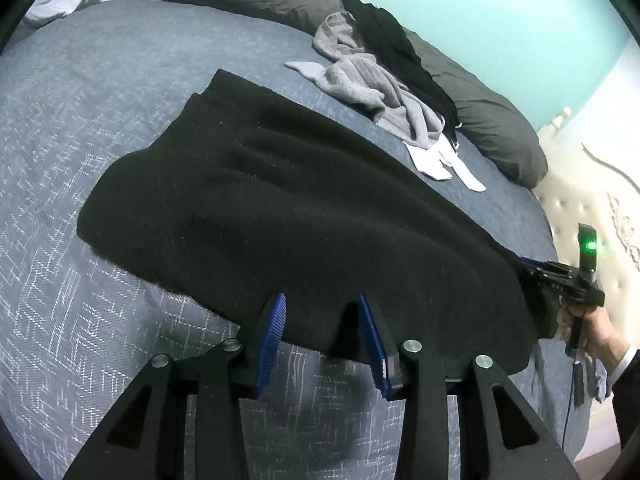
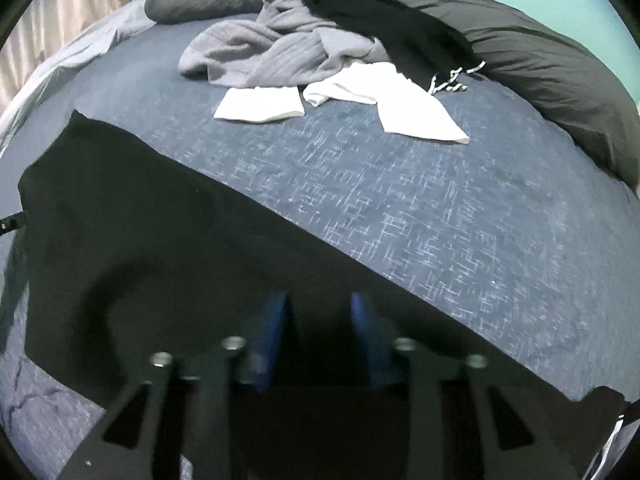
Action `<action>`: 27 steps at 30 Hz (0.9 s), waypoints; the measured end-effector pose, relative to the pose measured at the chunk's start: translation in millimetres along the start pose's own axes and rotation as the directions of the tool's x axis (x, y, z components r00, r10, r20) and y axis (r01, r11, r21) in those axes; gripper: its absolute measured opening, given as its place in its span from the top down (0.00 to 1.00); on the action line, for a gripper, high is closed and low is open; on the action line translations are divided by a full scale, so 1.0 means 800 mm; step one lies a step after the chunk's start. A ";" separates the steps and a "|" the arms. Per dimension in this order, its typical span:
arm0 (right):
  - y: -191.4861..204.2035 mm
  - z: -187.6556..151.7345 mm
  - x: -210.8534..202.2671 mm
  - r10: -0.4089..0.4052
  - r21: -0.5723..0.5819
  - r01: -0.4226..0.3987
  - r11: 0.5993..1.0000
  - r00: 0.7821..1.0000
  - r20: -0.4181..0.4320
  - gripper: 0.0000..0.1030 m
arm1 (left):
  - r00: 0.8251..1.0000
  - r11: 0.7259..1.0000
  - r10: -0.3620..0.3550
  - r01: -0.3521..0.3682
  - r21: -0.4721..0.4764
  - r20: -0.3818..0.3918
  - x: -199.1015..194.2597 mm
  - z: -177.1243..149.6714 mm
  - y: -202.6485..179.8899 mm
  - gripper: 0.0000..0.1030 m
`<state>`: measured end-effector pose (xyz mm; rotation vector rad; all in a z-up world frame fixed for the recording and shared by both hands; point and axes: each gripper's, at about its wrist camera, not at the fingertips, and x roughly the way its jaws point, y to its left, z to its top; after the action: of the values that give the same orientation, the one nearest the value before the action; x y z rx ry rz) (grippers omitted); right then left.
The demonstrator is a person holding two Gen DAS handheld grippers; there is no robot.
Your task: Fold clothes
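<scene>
A black garment (image 1: 280,200) lies spread flat across the blue bedspread (image 1: 80,120). My left gripper (image 1: 322,314) is over its near hem. The blue pads (image 1: 276,320) stand apart with the cloth's edge between them, not pinched. At the garment's right end, a hand (image 1: 592,332) holds my right gripper (image 1: 532,266) against the cloth's corner. In the blurred right wrist view, the right gripper (image 2: 320,312) points down onto the black garment (image 2: 140,240). Its pads (image 2: 276,320) show a gap, with dark cloth under and between them.
A heap of clothes lies farther up the bed: a grey garment (image 2: 272,52), black clothes (image 2: 372,8) and white pieces (image 2: 380,96). Dark grey pillows (image 2: 540,60) line the head end. A cream tufted headboard (image 1: 592,200) stands to the right. The bedspread (image 2: 440,220) lies bare between garment and heap.
</scene>
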<state>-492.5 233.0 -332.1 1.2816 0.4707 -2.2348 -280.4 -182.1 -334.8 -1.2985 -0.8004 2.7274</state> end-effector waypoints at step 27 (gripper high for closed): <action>-0.064 -0.013 -0.034 -0.104 0.244 0.060 0.968 0.979 0.173 0.66 | 1.000 0.999 0.009 -0.008 0.054 -0.025 -0.014 -0.013 -0.006 0.60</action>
<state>-504.0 287.2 -311.4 1.1701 0.1941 -2.5126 -266.5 -175.6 -329.7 -1.3260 -0.7164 2.7131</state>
